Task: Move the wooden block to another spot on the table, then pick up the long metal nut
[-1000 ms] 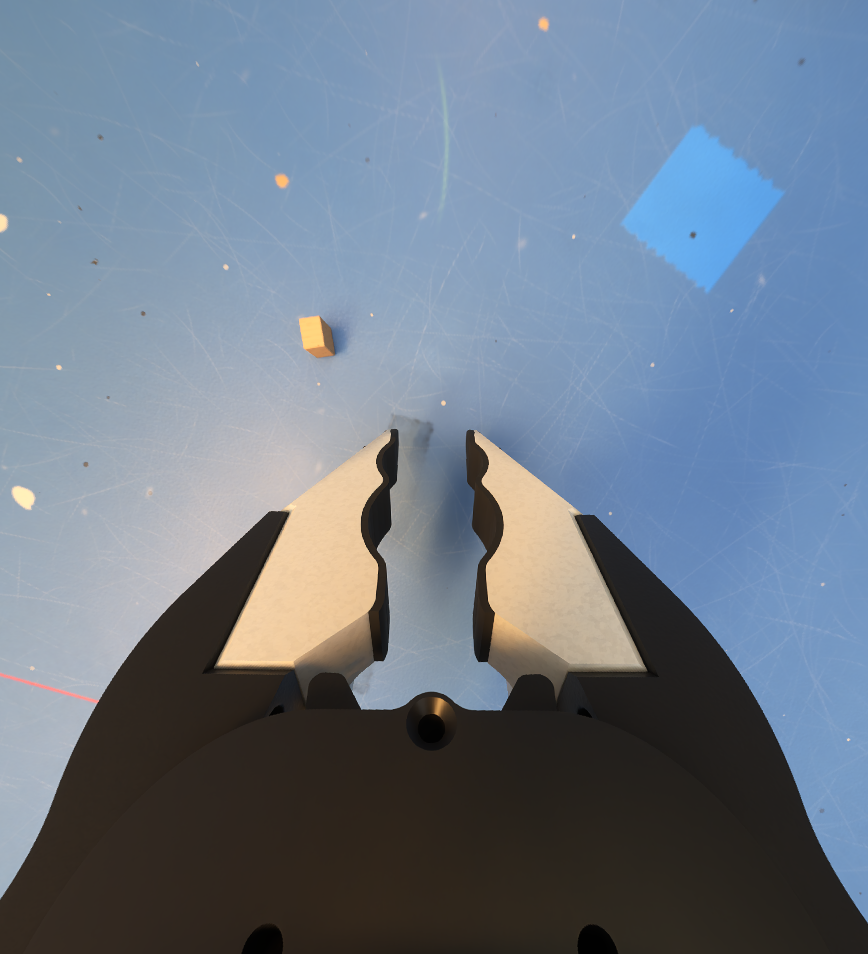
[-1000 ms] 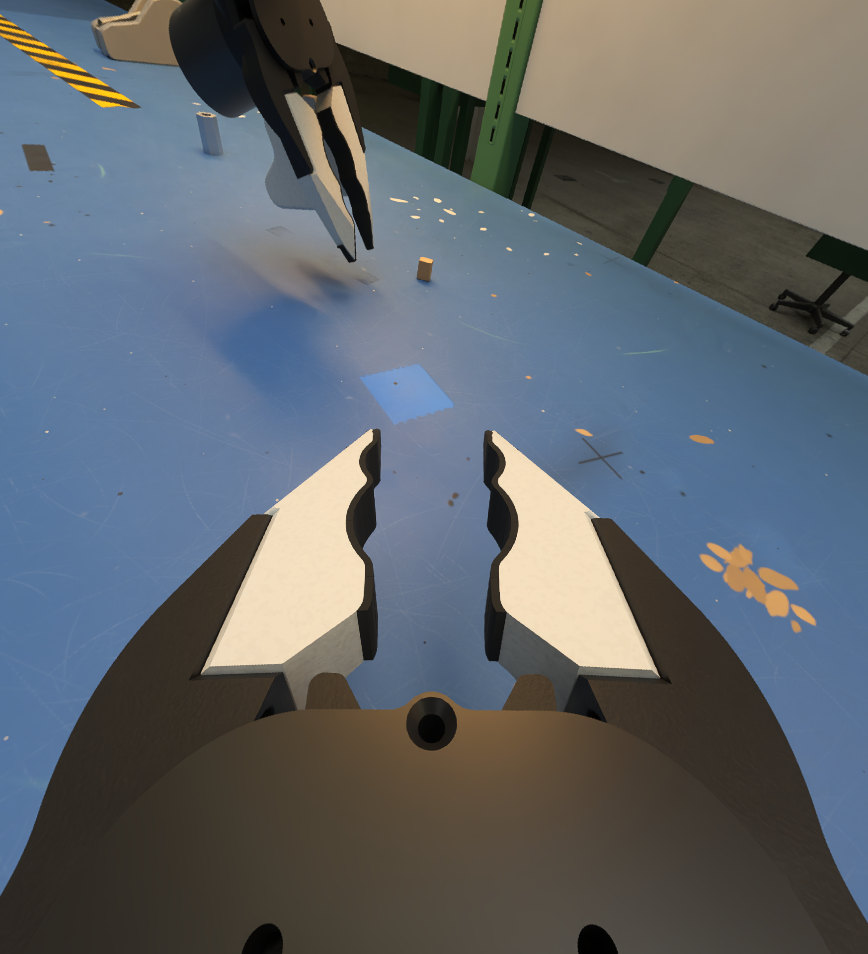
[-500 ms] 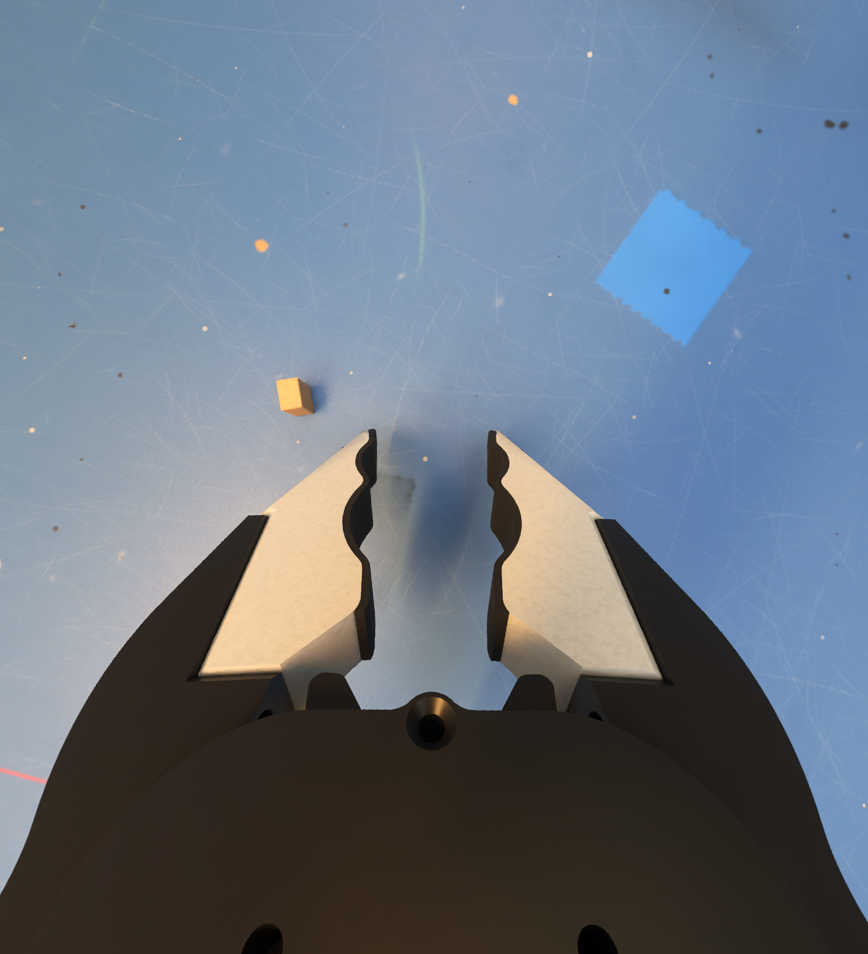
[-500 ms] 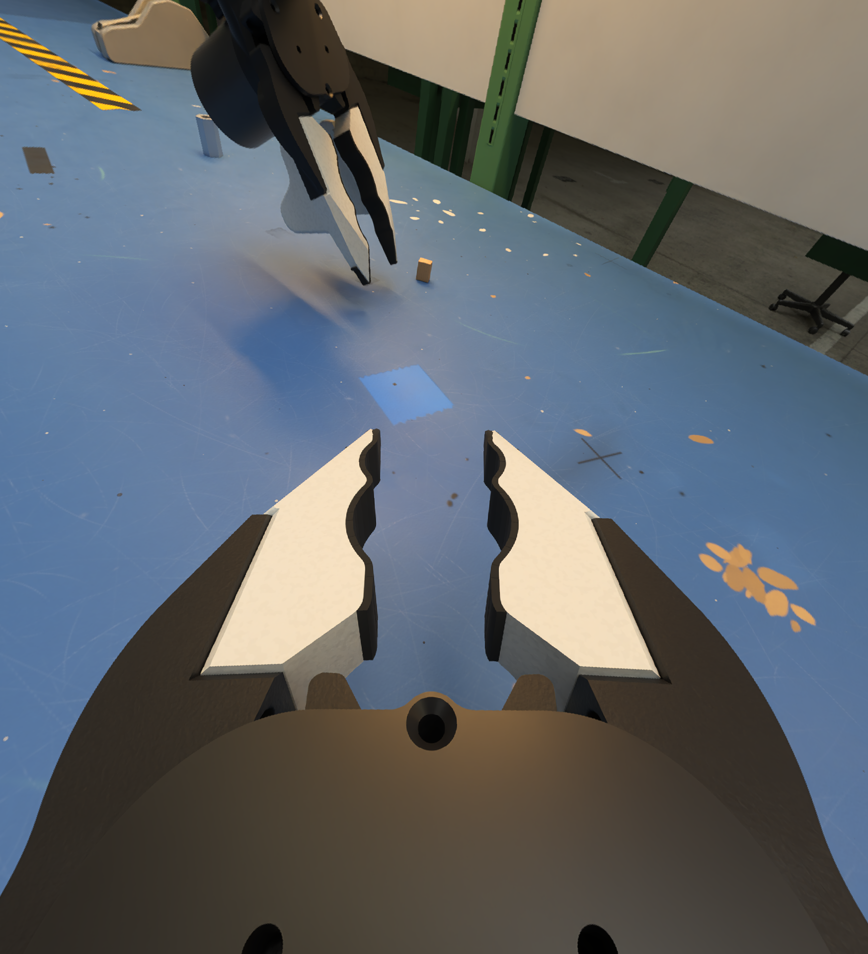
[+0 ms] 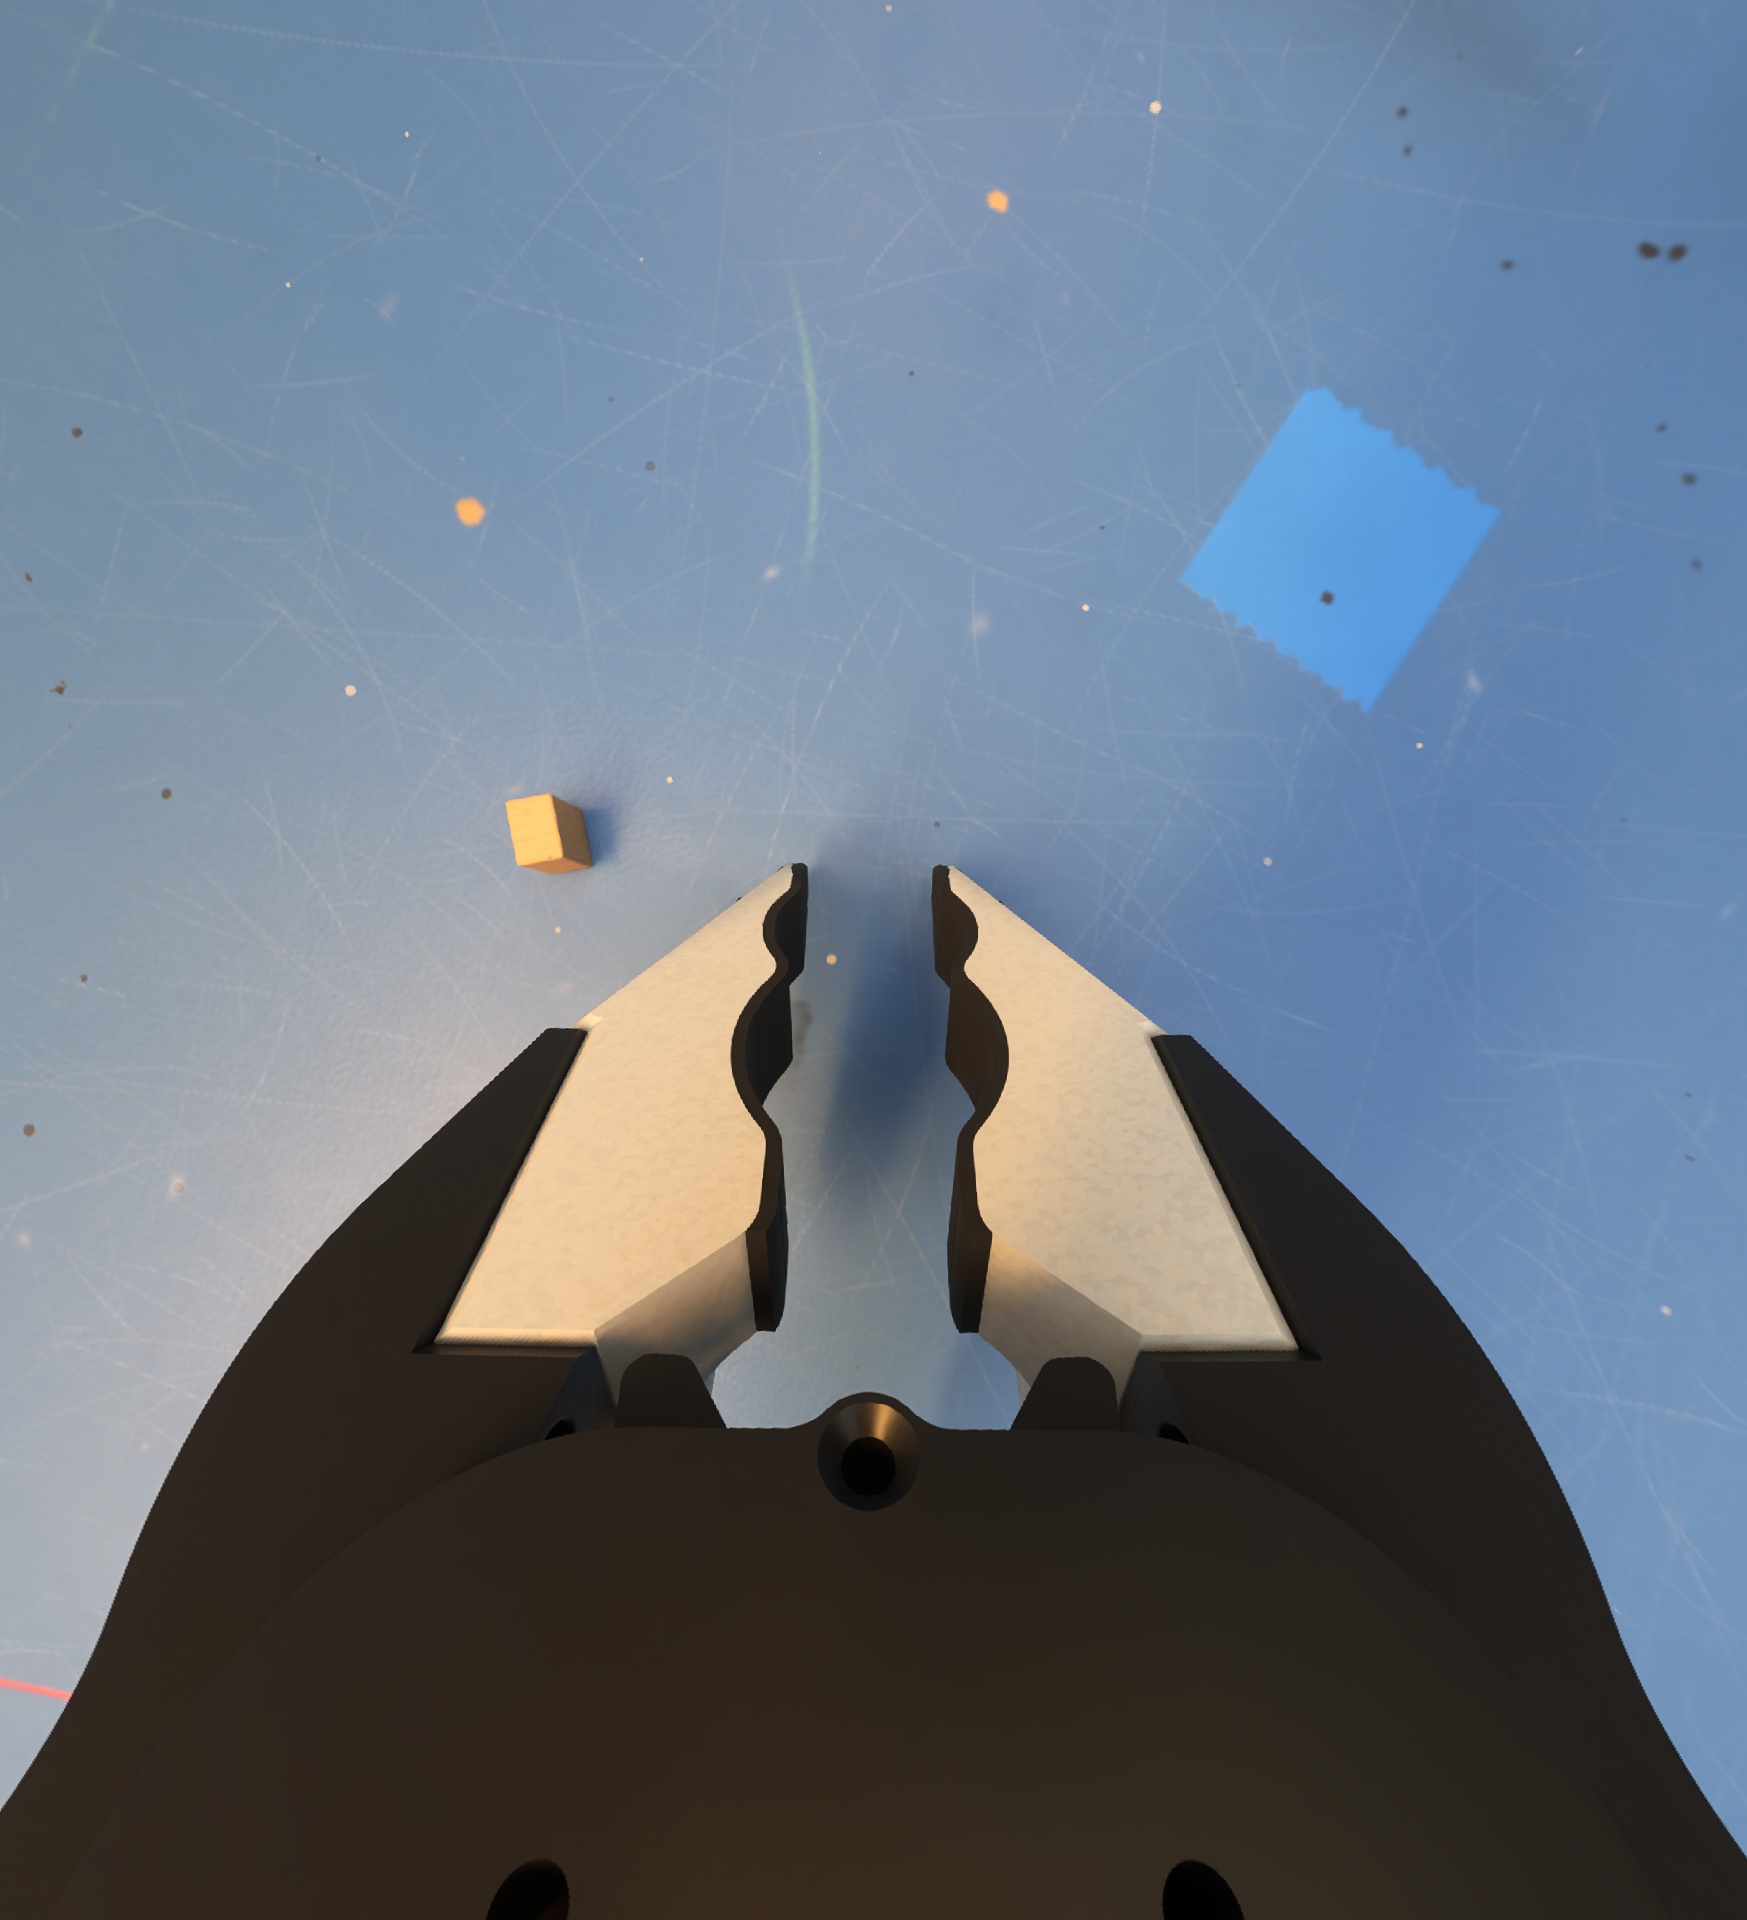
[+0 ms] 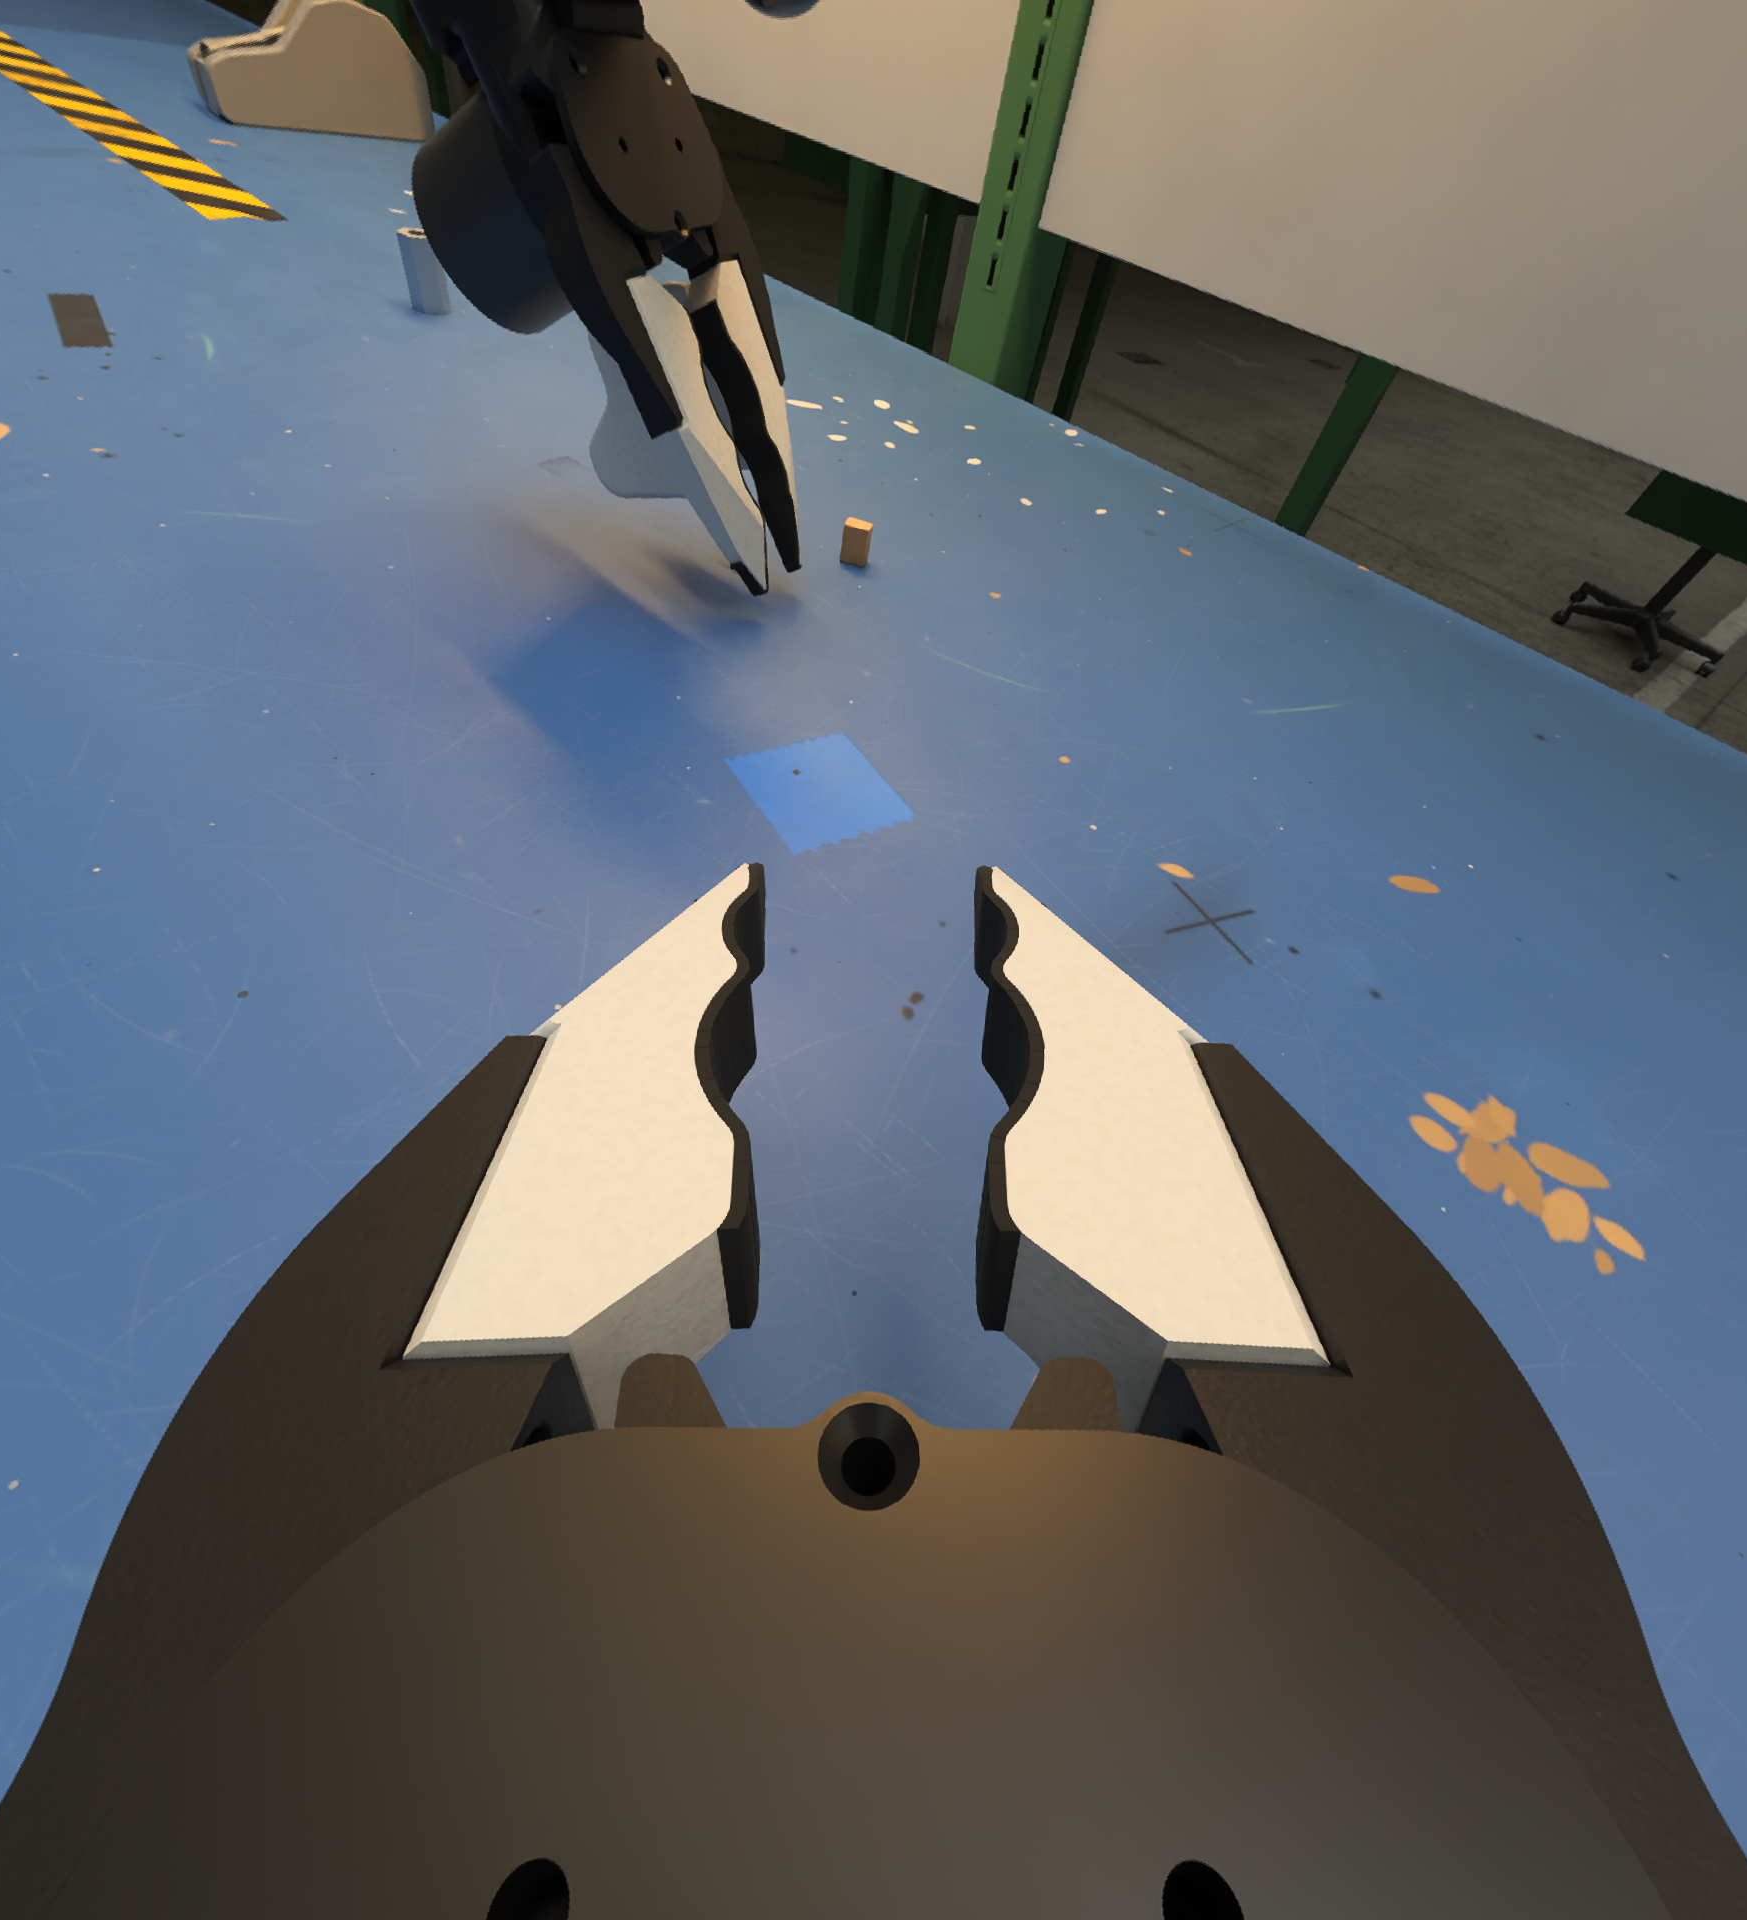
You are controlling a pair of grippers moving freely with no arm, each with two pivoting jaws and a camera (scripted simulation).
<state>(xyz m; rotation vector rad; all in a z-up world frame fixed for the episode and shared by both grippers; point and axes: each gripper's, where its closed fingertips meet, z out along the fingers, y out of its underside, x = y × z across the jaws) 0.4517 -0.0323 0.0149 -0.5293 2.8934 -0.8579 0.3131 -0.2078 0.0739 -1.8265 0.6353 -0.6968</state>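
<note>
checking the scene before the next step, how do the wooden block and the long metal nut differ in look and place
The wooden block is tan and boxy; the long metal nut is a grey, taller, slimmer upright piece. The block sits right beside the left claw, just off its fingertips; the nut stands farther back, partly hidden behind that claw's body. The block also shows in the left wrist view; the nut does not. Both rest on the blue table, ungrasped.

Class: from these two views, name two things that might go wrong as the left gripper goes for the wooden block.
1. The wooden block sits left of the left gripper, outside its open jaws; closing now would likely miss or knock it.
2. Its fingertips are low over the table and may scrape it.
</note>
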